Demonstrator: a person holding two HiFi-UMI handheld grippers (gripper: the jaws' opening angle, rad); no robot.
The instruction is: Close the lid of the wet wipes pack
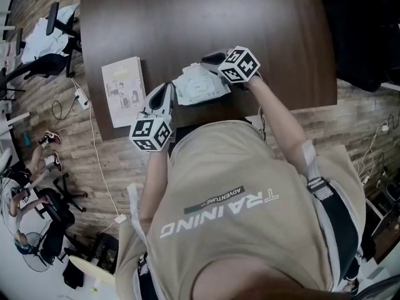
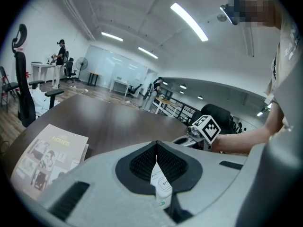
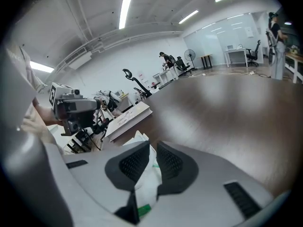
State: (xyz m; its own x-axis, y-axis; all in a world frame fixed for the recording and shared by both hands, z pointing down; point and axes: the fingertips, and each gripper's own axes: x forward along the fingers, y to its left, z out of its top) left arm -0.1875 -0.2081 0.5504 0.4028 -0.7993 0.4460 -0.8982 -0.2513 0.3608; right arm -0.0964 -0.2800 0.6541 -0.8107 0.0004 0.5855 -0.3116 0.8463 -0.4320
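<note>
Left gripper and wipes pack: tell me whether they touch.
Touching. The left gripper view shows the left gripper pinching the wipes pack by its white edge between its closed jaws.

Open for passing over the whole far and right stretch of the dark wooden table (image 1: 206, 17), bare beyond the wet wipes pack (image 1: 199, 86). Hemmed in on the left by a booklet (image 1: 124, 89) lying flat near the table's left edge, just beside the left gripper (image 1: 169, 89), with only a narrow bare strip between. Crowded along the near edge, with the pack pinched at either end by the left gripper and the right gripper (image 1: 209, 60), and the person's torso (image 1: 237, 199) close behind both arms.
</note>
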